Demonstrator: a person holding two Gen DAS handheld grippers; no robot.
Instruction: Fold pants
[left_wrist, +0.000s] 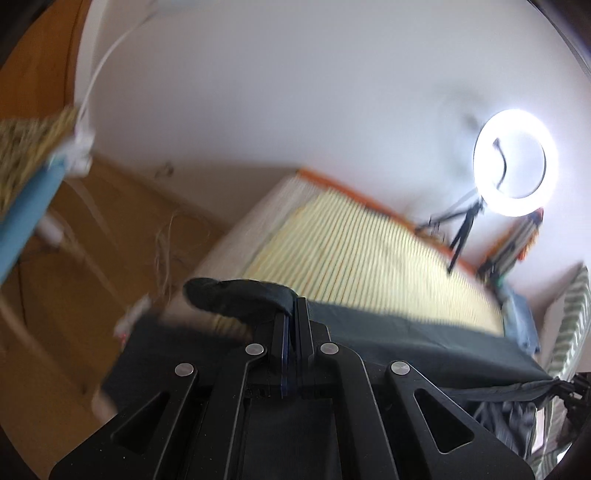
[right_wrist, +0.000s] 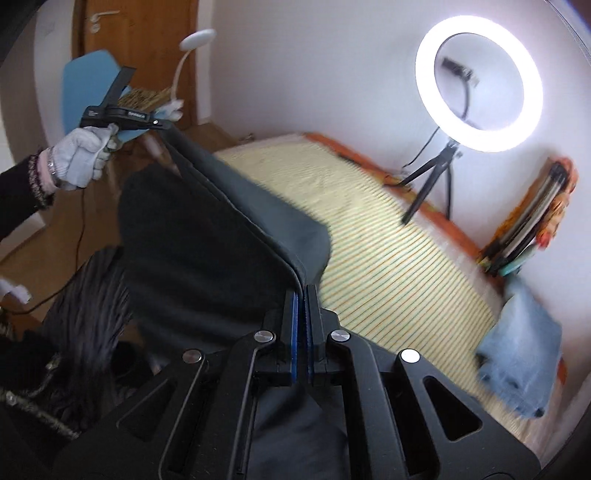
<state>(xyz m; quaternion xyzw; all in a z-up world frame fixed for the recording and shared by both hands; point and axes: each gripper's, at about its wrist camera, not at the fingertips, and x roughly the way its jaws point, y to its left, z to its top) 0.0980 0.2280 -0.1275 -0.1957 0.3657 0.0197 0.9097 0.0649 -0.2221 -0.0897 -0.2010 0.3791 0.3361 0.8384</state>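
While taut, pants (right_wrist: 221, 236) edge between tongs (right_wrist: 303, 295).

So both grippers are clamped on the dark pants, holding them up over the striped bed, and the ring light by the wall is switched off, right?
Not quite: the ring light is on, glowing white in the right wrist view. The rest holds: the left gripper and the right gripper are clamped on the dark pants over the striped bed.

Matt dark cloth pants (right_wrist: 207, 236), ribbed striped bedcover (right_wrist: 388, 266), glossy wooden door (right_wrist: 140, 40)
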